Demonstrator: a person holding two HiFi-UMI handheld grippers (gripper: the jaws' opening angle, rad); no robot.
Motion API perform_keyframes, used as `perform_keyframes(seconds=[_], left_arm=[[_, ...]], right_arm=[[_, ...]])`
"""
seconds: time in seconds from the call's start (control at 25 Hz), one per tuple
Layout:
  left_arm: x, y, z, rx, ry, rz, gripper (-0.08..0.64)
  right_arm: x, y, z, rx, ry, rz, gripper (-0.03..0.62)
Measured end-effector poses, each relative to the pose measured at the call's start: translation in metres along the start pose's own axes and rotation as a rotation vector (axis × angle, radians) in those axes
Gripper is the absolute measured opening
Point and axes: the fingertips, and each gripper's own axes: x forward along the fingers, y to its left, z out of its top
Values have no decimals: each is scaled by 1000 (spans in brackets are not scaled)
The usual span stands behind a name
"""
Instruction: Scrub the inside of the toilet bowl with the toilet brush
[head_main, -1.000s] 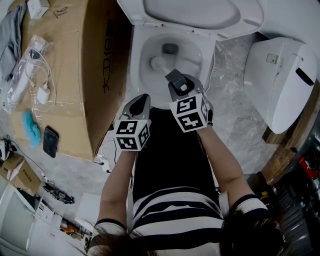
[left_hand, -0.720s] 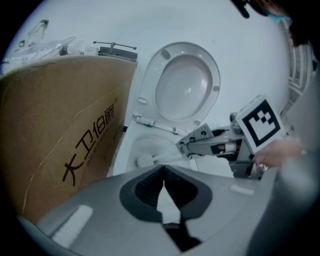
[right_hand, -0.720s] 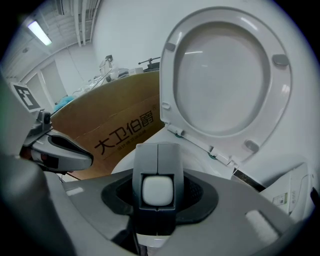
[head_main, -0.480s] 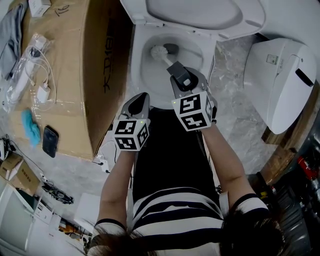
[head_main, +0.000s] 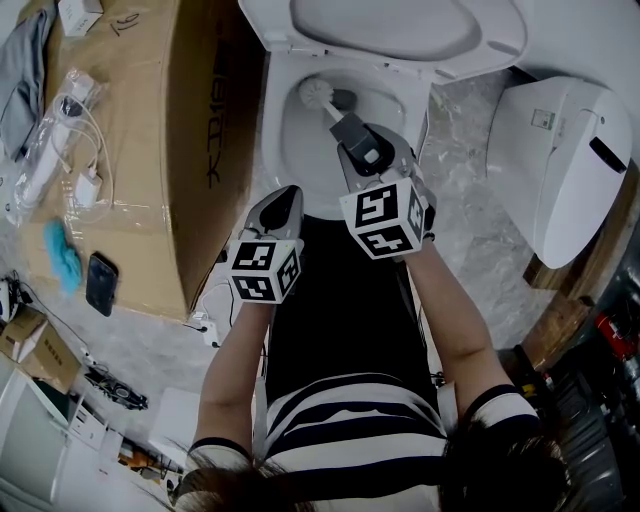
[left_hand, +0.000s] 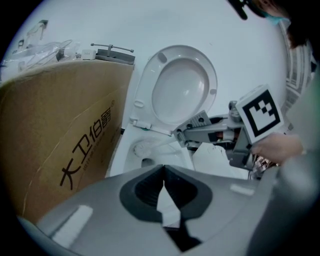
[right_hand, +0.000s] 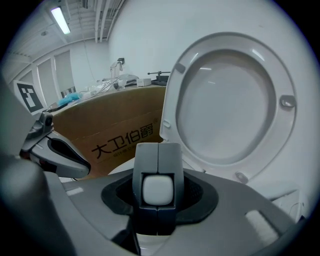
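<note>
One large cardboard box (head_main: 130, 150) fills the upper left of the frame, beside the toilet bowl (head_main: 290, 155) at top centre. The right tongs (head_main: 352, 130) pinch the toilet brush (head_main: 318, 92), its head at the bowl's upper-left inner wall. The left tongs (head_main: 283, 200), pressed together and empty, hover by the near rim.

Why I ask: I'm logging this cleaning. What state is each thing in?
Toilet lid: raised.
Toilet brush: gripped by its handle, head inside the bowl.
Right hand-held gripper: shut on the toilet brush.
Left hand-held gripper: shut, empty.
</note>
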Motion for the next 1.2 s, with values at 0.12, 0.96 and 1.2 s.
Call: perform_keyframes(seconds=[0.12, 0.96, 1.2], left_arm=[[0, 0, 1, 6, 1, 0, 0], [16, -33, 10, 77, 18, -58, 0], [16, -41, 6, 83, 24, -65, 0]], right_arm=[[0, -12, -2, 4, 1, -25, 175], [-44, -60, -56, 30, 118, -184, 176], [-54, -52, -77, 24, 182, -188, 176]])
